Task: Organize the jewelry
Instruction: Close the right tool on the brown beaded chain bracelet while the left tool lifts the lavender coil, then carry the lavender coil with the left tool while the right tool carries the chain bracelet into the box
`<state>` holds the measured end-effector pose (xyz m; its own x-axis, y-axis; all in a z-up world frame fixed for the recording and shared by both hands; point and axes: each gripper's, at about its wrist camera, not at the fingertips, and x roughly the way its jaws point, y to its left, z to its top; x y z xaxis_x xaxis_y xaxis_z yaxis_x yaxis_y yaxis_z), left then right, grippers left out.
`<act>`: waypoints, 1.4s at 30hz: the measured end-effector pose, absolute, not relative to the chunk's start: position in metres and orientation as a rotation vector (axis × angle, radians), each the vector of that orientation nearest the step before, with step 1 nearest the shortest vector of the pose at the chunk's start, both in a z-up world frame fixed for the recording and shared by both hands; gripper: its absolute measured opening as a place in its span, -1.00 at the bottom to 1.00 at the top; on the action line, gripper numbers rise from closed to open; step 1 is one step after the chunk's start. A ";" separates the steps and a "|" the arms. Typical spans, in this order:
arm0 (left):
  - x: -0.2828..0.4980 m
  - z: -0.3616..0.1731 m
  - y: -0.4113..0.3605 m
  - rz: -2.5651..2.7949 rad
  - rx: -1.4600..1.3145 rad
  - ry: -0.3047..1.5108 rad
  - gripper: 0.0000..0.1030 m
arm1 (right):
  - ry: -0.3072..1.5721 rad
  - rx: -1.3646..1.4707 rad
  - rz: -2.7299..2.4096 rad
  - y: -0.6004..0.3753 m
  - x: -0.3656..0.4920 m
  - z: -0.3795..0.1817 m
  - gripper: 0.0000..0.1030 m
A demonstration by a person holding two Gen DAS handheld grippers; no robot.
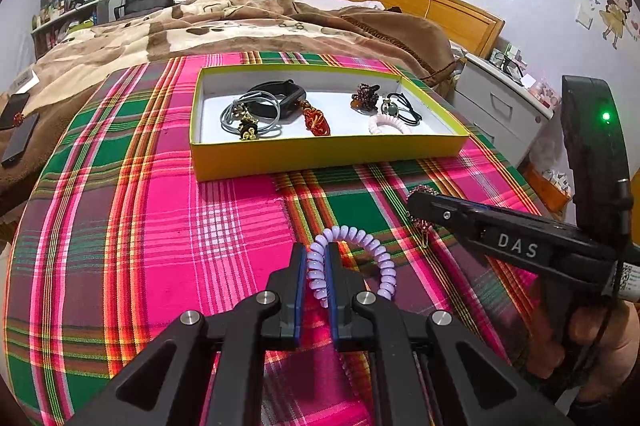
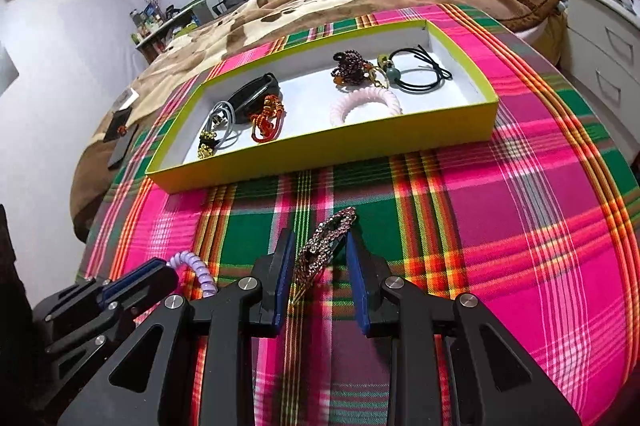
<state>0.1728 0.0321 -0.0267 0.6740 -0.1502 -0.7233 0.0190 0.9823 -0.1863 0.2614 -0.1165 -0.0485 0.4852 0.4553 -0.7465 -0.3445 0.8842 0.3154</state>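
I am clamping the lilac coil tie (image 1: 352,258) in my left gripper (image 1: 318,258) for boxing; my right gripper (image 2: 320,246) is straddling the rhinestone clip (image 2: 324,242), jaws unclosed, beside the yellow box (image 2: 320,150).

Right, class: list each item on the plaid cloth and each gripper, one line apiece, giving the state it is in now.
Yellow shallow cardboard box: open, lidless, holding jewelry.
Lilac plastic spiral hair tie: outside the box, pinched.
Left gripper: shut on the hair tie.
Sparkly pink rhinestone hair clip: outside the box, between open fingers.
Right gripper: open, astride the clip.
Pale pink spiral hair tie: lying in the box.
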 end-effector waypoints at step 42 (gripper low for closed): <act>0.150 0.023 0.019 -0.079 -0.101 0.716 -0.83 | 0.790 0.112 0.560 -0.144 0.217 0.007 -0.84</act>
